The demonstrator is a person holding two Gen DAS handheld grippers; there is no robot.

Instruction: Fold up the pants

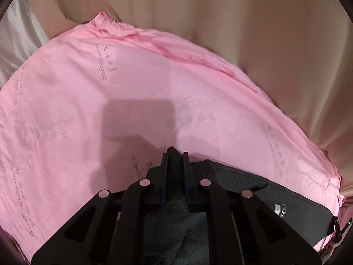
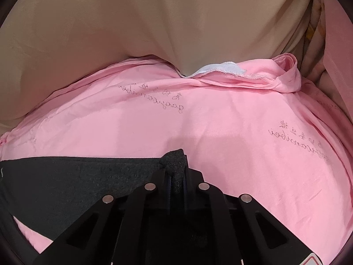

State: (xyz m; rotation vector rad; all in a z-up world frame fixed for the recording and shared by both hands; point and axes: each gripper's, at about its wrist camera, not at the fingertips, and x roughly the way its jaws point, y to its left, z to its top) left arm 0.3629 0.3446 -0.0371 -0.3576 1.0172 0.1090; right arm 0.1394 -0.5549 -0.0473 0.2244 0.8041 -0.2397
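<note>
Both grippers, left (image 1: 175, 154) and right (image 2: 176, 154), are clamped tight on bunched corners of the dark grey pants (image 1: 253, 183) over the pink sheet (image 1: 88, 88).

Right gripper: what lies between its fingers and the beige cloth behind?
In the right wrist view, the right gripper pinches the dark grey pants. Beyond it lies only the pink sheet, bare to its bunched edge against the beige cloth.

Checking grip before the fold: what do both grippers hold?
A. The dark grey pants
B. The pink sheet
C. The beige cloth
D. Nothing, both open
A: the left gripper and the right gripper are each shut on a pinched edge of the pants, which lie on the pink sheet.
</note>
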